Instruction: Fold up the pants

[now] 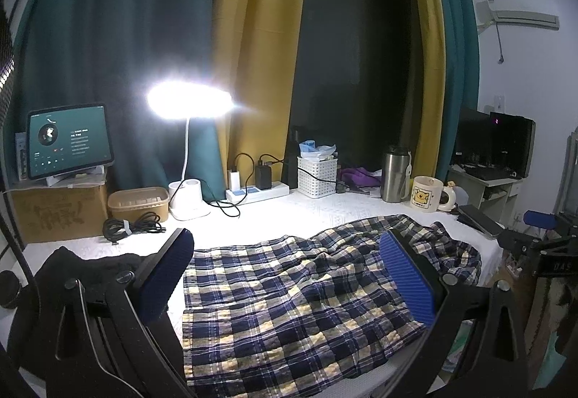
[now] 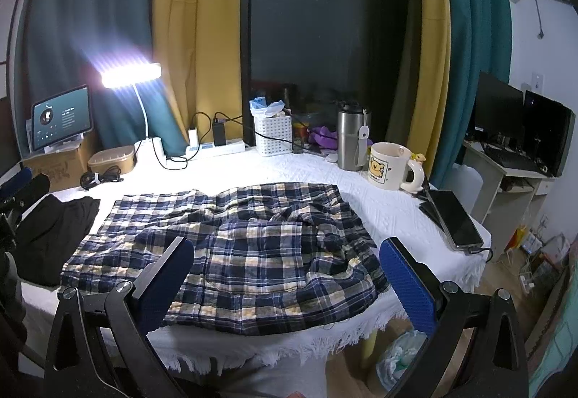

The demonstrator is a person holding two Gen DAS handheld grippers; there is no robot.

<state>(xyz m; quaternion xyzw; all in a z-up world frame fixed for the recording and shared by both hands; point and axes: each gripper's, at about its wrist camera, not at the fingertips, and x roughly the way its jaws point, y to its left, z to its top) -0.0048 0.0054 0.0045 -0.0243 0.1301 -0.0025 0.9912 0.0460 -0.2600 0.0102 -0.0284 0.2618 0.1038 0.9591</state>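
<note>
Looking along both grippers, I see the plaid pants (image 2: 231,246) spread rumpled across the white cloth of the counter (image 2: 390,213), lying lengthwise from left to right with a bunched, wrinkled patch toward the right end. My left gripper (image 1: 289,275) hovers above the left part of the pants with its jaws wide and nothing between the blue pads (image 1: 408,278). My right gripper (image 2: 285,282) sits at the near edge of the counter, jaws equally wide and empty, with the pants' near hem showing between them.

A dark garment (image 2: 54,235) lies just beside the left end of the pants; I cannot tell whether the two touch. Behind the pants, along the far side of the counter, stand a lit desk lamp (image 1: 189,102), a tablet (image 1: 68,139) propped on a cardboard box (image 1: 57,210), a tan lidded container (image 1: 139,203), a coiled black cable (image 1: 132,226), a power strip (image 1: 258,192) with chargers plugged in, a white basket (image 2: 272,134), a steel tumbler (image 2: 350,141) and a cartoon mug (image 2: 392,165). A phone (image 2: 457,221) rests near the right edge, well apart from the pants.
</note>
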